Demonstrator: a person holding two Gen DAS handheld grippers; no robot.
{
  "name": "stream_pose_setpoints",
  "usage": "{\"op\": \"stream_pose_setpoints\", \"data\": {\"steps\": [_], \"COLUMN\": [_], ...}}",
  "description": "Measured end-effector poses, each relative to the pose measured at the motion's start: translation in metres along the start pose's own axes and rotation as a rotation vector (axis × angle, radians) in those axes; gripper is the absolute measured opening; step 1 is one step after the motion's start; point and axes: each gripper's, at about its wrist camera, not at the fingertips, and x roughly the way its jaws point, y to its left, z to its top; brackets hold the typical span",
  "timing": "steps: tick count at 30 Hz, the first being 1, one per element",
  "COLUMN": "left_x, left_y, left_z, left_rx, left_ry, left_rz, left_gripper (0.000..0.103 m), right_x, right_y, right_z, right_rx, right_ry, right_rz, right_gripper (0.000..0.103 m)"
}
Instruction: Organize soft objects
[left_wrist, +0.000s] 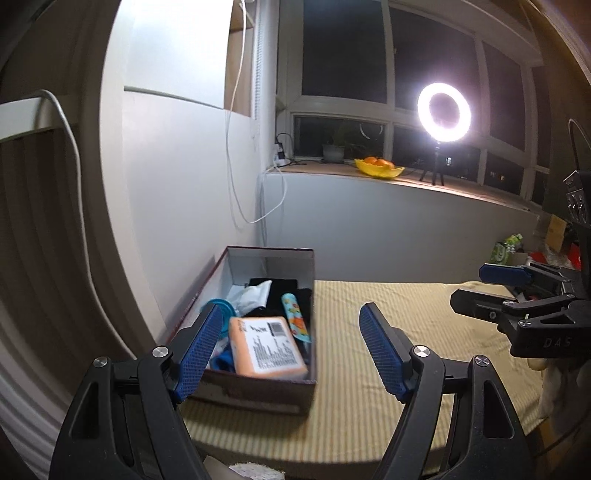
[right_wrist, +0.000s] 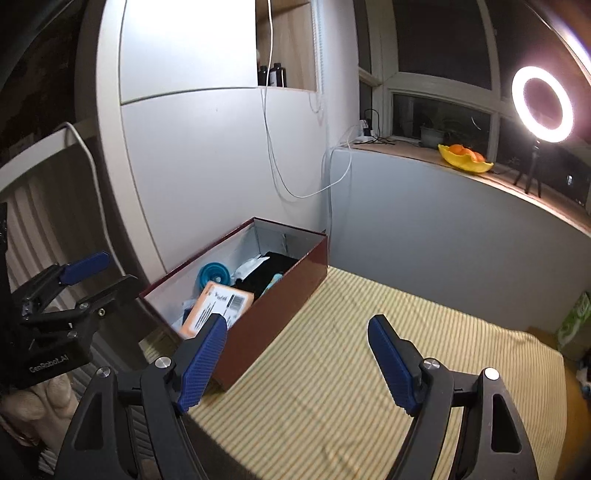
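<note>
A dark red open box (left_wrist: 255, 397) (right_wrist: 280, 317) stands on the striped bed by the white wall. Inside lie an orange packet with a label (left_wrist: 266, 347) (right_wrist: 218, 308), a patterned tube (left_wrist: 295, 319), black cloth (left_wrist: 284, 291) (right_wrist: 269, 269), white cloth (left_wrist: 251, 297) and a teal round thing (right_wrist: 213, 273). My left gripper (left_wrist: 291, 347) is open and empty, above the box's near right corner. My right gripper (right_wrist: 295, 354) is open and empty, over the bed just right of the box. Each gripper shows at the edge of the other's view.
The yellow striped mattress (left_wrist: 406, 332) (right_wrist: 369, 332) spreads right of the box. A windowsill holds a yellow fruit bowl (left_wrist: 378, 168) (right_wrist: 465, 157), a lit ring light (left_wrist: 443, 112) (right_wrist: 541, 109) and a plant pot. White cables hang down the wall. Clutter lies at the far right.
</note>
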Motion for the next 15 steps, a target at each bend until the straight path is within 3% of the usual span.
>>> {"op": "stream_pose_setpoints", "data": {"steps": [15], "left_x": [-0.076], "left_y": [-0.031], "left_z": [-0.022], "left_rx": [0.047], "left_ry": [-0.068], "left_rz": [-0.042], "left_gripper": [0.077], "right_x": [-0.075], "right_y": [0.007], "right_z": [-0.045], "right_rx": [0.023], "right_ry": [-0.066], "right_rz": [-0.062], "right_gripper": [0.079]}}
